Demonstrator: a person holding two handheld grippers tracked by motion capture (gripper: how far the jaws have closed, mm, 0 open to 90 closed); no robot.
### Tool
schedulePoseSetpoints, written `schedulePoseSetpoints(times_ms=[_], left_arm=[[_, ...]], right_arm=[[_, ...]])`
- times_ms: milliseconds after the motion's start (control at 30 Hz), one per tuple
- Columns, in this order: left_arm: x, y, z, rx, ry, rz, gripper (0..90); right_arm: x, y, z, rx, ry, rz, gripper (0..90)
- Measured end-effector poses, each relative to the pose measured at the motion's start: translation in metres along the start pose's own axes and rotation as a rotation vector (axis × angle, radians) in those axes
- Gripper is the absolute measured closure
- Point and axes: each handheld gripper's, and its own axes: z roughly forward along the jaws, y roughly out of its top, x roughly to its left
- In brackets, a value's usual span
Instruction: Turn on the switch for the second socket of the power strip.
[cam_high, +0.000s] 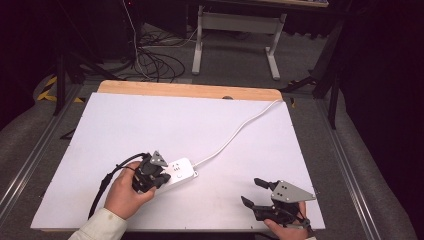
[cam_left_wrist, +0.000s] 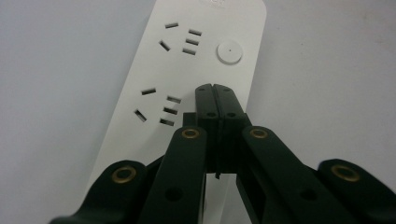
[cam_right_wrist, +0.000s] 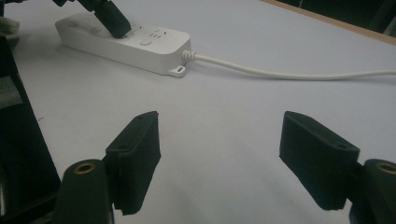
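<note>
A white power strip (cam_high: 181, 170) lies on the white table, and its white cable (cam_high: 240, 127) runs off to the far right edge. My left gripper (cam_high: 161, 177) is shut with nothing between its jaws, and its tips rest on or just above the strip. In the left gripper view the closed tips (cam_left_wrist: 215, 89) sit beside a socket group, a little short of the round button (cam_left_wrist: 229, 52). My right gripper (cam_high: 253, 192) stands open near the front right, apart from the strip. Its pads (cam_right_wrist: 137, 140) frame bare table, with the strip (cam_right_wrist: 140, 46) and cable (cam_right_wrist: 280, 73) beyond.
The white sheet (cam_high: 150, 125) covers a wooden table whose far edge (cam_high: 190, 90) shows. Behind it on the floor are a tangle of cables (cam_high: 155, 62) and a white table frame (cam_high: 240, 30). Metal rails (cam_high: 350, 165) run along both sides.
</note>
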Motion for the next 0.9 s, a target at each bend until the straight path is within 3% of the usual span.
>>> schedulePoseSetpoints(times_ms=[100, 467, 500, 700, 900], left_arm=[[-0.005, 0.002, 0.0, -0.011, 0.065, 0.001, 90.0], [-0.004, 0.004, -0.02, -0.103, 0.002, -0.02, 89.8], [-0.004, 0.004, -0.023, -0.118, -0.002, -0.026, 82.9], [-0.003, 0.001, -0.037, -0.188, -0.03, -0.07, 74.3], [-0.006, 0.0, -0.044, -0.237, -0.013, -0.07, 62.2]], right_arm=[[-0.001, 0.0, 0.0, -0.002, -0.001, 0.004, 29.3], [-0.001, -0.001, -0.001, -0.001, -0.007, 0.006, 29.3], [-0.001, -0.001, -0.001, -0.001, -0.007, 0.008, 29.3], [-0.002, -0.002, -0.001, 0.0, -0.009, 0.011, 29.3], [-0.002, -0.002, -0.001, 0.002, -0.009, 0.012, 29.3]])
